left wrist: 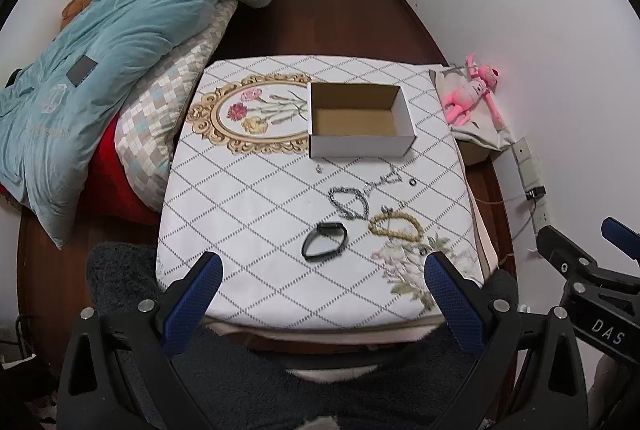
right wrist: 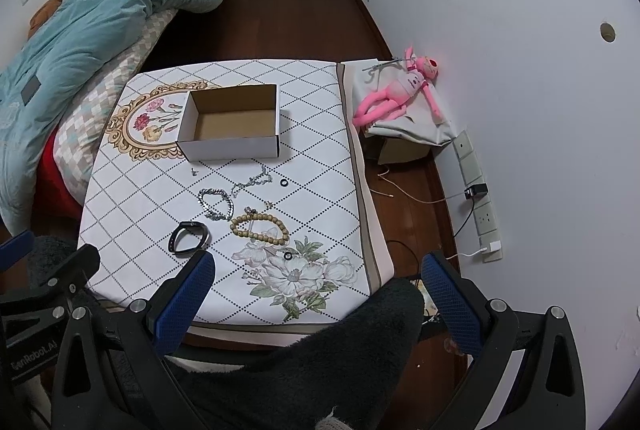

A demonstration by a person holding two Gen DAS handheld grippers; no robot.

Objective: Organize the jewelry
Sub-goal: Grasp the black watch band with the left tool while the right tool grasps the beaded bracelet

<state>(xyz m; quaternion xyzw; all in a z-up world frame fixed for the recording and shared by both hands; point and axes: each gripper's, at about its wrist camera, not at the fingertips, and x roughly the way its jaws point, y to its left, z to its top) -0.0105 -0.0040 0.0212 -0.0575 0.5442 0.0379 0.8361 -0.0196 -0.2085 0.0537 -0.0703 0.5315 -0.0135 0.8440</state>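
The jewelry lay in a loose bunch on the table, ahead of both sets of jaws and not touching them. Closest to the jaws was a black band (left wrist: 324,241), lying flat like a loop. Just past it, toward the right finger of the left gripper (left wrist: 323,284), sat a wooden bead bracelet (left wrist: 395,226). A silver chain bracelet (left wrist: 349,202) lay a bit farther out, near the beads. Beyond that was a thin silver necklace (left wrist: 383,181) in a small tangle, with a little black ring (left wrist: 411,182) just beside it. Another small black ring (right wrist: 287,255) rested on the printed flowers, between the fingers of the right gripper (right wrist: 318,284). A tiny silver piece (left wrist: 319,169) sat alone near the box.

Farther out than all the jewelry stood an open cardboard box (left wrist: 360,145), with nothing inside it.

Both grippers hung at the near edge of the table with their blue fingers spread wide apart, holding nothing.

The tablecloth (left wrist: 248,189) was white with diamond lines and flower pictures. To the left lay a blue quilt (left wrist: 120,41) on a bed. To the right, by the wall, a pink plush toy (right wrist: 394,97) lay on a grey cloth.
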